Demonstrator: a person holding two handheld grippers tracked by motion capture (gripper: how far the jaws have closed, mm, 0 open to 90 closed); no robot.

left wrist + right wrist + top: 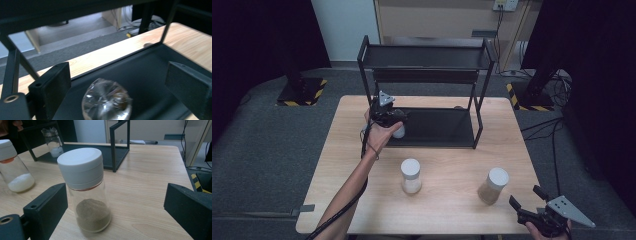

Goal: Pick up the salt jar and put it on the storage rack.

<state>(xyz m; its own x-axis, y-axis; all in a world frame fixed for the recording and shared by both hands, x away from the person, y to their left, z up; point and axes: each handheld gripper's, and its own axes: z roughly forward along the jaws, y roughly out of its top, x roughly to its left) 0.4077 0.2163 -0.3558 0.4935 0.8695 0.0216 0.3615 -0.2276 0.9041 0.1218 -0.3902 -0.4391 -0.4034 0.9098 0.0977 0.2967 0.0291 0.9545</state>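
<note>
**Jar set on the rack's bottom shelf**

The left gripper (pixel 393 121) hovers above a clear-capped jar (pixel 107 102) on the black rack (pixel 434 131), jaws apart, touching nothing. At 5 o'clock, the right gripper (pixel 526 201) waits spread wide facing the brown-powder jar (pixel 86 187), 1 white-powder jar (pixel 411 175) between.

The counter (pixel 447 200) is light wood with fine grain. The rack (pixel 427 55) on it is black. One jar (pixel 86 192) has a white lid and brown powder; another jar (pixel 13 170) has a white lid and white powder. Both tools (pixel 388 122) (pixel 524 202) are black, each with a grey plate. The floor (pixel 257 145) is dark grey, and two stand bases show yellow-black stripes.
</note>
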